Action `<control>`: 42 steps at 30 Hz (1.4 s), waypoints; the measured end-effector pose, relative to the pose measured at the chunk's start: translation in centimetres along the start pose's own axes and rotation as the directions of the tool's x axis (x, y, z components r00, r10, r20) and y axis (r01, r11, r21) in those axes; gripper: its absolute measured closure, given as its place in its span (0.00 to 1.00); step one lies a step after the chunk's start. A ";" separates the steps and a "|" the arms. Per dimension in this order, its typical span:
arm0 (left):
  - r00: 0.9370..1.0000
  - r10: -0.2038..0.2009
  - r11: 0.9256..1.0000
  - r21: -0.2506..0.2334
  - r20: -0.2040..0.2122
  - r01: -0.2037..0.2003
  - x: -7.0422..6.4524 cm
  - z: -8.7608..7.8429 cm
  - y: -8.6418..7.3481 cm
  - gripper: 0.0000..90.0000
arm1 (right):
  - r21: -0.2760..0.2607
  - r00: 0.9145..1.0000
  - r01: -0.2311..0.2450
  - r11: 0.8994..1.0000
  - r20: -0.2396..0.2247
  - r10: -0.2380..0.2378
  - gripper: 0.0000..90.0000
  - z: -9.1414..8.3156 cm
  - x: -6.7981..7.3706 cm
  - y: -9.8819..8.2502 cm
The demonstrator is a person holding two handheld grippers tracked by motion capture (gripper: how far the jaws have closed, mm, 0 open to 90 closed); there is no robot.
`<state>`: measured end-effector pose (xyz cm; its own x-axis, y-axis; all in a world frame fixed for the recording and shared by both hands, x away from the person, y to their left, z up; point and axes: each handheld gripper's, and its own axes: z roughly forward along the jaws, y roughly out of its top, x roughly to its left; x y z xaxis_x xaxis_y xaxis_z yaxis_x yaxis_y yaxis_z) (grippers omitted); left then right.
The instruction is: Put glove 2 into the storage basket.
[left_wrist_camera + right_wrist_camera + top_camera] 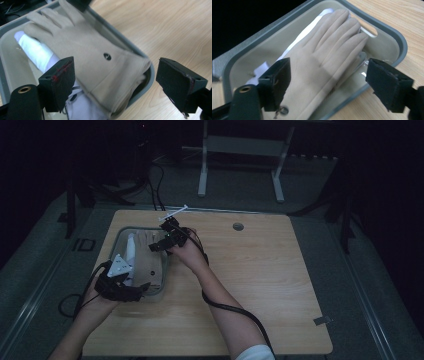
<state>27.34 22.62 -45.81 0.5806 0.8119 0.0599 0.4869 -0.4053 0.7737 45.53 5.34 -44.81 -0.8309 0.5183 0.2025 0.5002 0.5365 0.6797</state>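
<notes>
While both tongs gape, the beige glove (pixel 95 65) lies beneath them.

— What is lying in the grey tray (pixel 242 58)?
— A beige glove (pixel 322 62), resting flat with fingers together, its cuff hanging over the tray's rim.
— Anything beneath?
— A white glove (pixel 37 51) is peeking out underneath it.
</notes>
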 end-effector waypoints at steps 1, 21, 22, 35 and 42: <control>1.000 -0.001 1.000 -0.001 -0.003 0.001 -0.1 0.1 0.1 0.18 | -0.005 1.000 0.005 1.000 -0.005 -0.005 0.20 -0.3 0.1 -0.2; 0.995 0.054 0.998 -0.014 0.083 -0.053 -4.4 3.1 2.4 0.18 | 0.001 0.997 0.059 0.998 0.051 -0.059 0.21 -5.0 -1.2 -5.8; 0.994 0.057 0.998 -0.013 0.093 -0.056 -4.5 3.3 2.5 0.18 | 0.000 0.997 0.060 0.998 0.056 -0.059 0.21 -5.2 -1.4 -6.2; 0.977 0.099 0.995 -0.010 0.191 -0.099 -7.4 5.9 3.5 0.18 | -0.002 0.995 0.052 0.999 0.081 -0.052 0.21 -7.6 -3.3 -10.3; 0.968 0.117 0.993 0.002 0.221 -0.120 -8.7 7.5 3.5 0.18 | 0.008 0.995 0.035 0.999 0.089 -0.036 0.21 -8.4 -4.4 -12.7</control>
<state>28.89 10.98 -48.35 0.7632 0.6460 0.0093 0.4147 -0.5008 0.7597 40.79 -9.30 -48.43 -0.8232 0.5561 0.1141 0.4726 0.5600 0.6804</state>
